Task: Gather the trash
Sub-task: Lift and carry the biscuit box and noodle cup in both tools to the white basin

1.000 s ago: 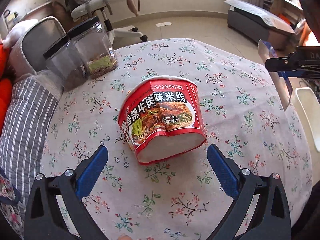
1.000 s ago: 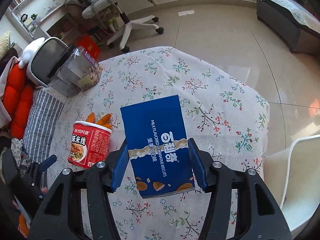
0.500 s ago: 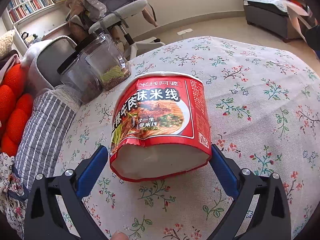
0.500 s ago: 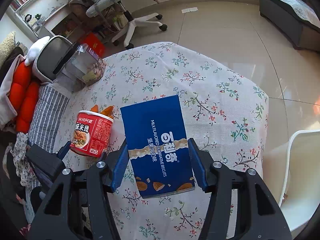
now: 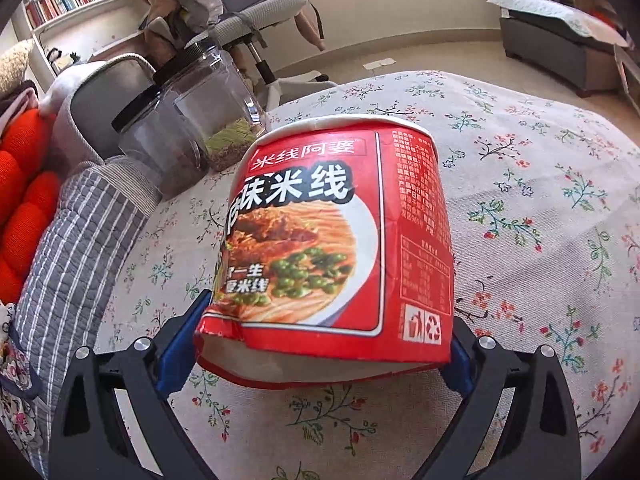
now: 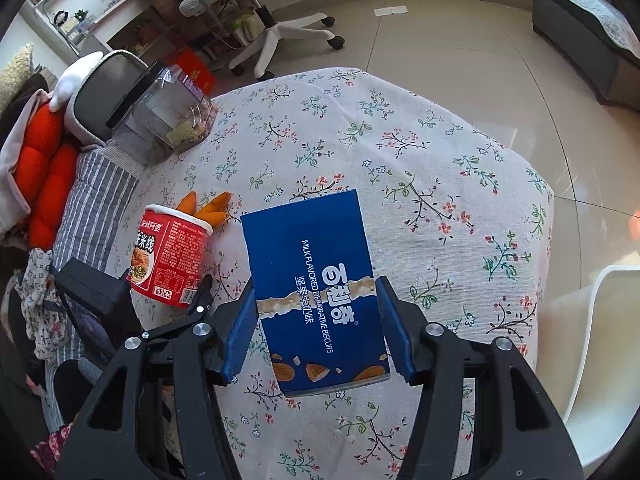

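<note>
My right hand-held gripper point(image 6: 314, 330) is grasping the blue biscuit box point(image 6: 316, 280) by its long sides, holding it above the floral-clothed desk point(image 6: 420, 168). My left hand-held gripper point(image 5: 320, 344) is straddling the base of the red noodle cup point(image 5: 340, 240), which is standing on the desk near the clear jars point(image 5: 192, 120); the blue pads are sitting beside its crumpled lower rim, and I cannot tell whether they are pressing on it. Orange peel point(image 6: 208, 206) is lying just behind the cup.
</note>
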The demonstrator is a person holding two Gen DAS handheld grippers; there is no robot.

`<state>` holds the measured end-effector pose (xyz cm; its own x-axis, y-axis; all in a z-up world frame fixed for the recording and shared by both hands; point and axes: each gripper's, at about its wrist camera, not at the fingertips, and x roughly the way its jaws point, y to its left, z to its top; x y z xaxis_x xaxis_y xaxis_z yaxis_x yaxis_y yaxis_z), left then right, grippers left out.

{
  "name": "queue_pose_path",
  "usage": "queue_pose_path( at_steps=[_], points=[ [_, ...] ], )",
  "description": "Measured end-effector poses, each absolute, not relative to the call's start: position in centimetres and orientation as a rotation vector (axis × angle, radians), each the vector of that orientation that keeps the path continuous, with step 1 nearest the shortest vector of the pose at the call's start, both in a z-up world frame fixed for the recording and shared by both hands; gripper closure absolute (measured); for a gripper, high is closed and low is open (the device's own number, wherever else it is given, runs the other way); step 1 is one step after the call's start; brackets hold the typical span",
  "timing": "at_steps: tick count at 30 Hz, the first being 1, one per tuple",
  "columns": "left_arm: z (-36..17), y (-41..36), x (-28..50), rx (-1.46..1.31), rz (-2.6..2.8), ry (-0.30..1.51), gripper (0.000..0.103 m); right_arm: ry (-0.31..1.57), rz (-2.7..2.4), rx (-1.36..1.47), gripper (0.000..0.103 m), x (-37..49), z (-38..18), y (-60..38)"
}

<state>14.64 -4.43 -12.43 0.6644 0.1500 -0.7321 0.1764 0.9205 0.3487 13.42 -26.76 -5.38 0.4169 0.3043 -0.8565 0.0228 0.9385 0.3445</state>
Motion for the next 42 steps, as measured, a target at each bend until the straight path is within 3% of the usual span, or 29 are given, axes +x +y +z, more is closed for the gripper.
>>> queue_pose_path(
  at_steps=[11,15,29,42],
  points=[
    [-6.0,-2.1,19.1,0.462,-0.284,1.338,0.01,1.092,0.221,0.31,0.049,12.8,-3.7,-26.3],
    [-2.7,-1.8,18.5,0.602,-0.286,1.385,0.01,1.074,0.234,0.312,0.049,12.4,-3.0,-26.4],
    [4.3,-0.6,16.0,0.347,-0.187,1.135,0.01,0.962,0.216,0.3,0.049,9.4,0.6,-27.0],
    [4.1,-6.4,13.1,0.137,-0.259,0.875,0.01,0.817,0.01,0.307,0.049,5.3,2.8,-32.2]
  ],
)
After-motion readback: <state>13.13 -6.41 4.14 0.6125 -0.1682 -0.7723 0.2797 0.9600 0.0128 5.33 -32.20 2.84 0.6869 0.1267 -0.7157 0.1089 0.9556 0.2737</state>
